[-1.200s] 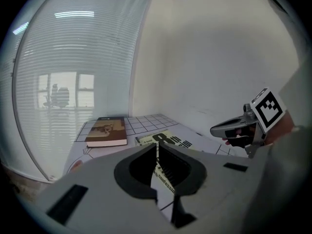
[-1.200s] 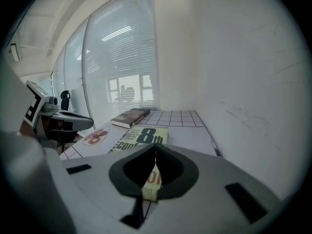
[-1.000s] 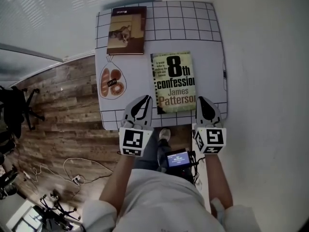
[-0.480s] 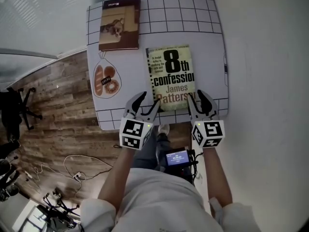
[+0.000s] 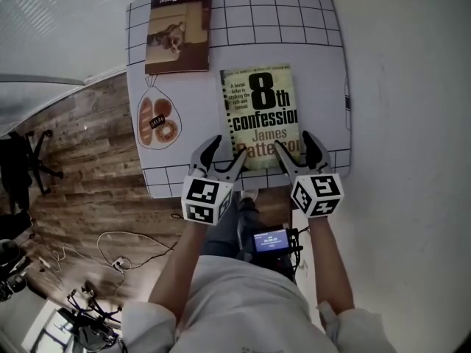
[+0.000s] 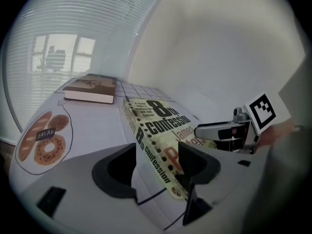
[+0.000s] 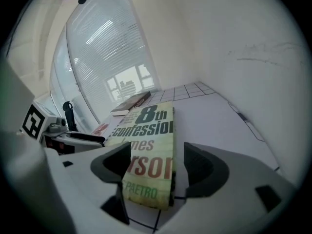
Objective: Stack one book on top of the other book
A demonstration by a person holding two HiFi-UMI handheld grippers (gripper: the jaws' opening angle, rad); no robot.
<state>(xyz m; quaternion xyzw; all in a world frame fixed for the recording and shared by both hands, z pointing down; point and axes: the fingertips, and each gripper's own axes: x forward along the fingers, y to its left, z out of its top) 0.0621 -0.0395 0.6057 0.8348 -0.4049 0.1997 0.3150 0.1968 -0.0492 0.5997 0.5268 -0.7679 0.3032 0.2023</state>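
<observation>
As left claw (image 5: 226, 151) and right claw (image 5: 296, 145) are opening astride green book (image 5: 261, 105) | near corners hidden (surname partly covered)

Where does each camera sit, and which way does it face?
Head view: on the person's head, looking down at the table; forearms, left gripper and right gripper show.
Left gripper view: on the left gripper, looking along its opening jaws, the green book's near corner between them; the right gripper shows.
Right gripper view: on the right gripper, looking along its opening jaws, the book's other near corner between them.
Shared: all show the green book and the brown book.
</observation>
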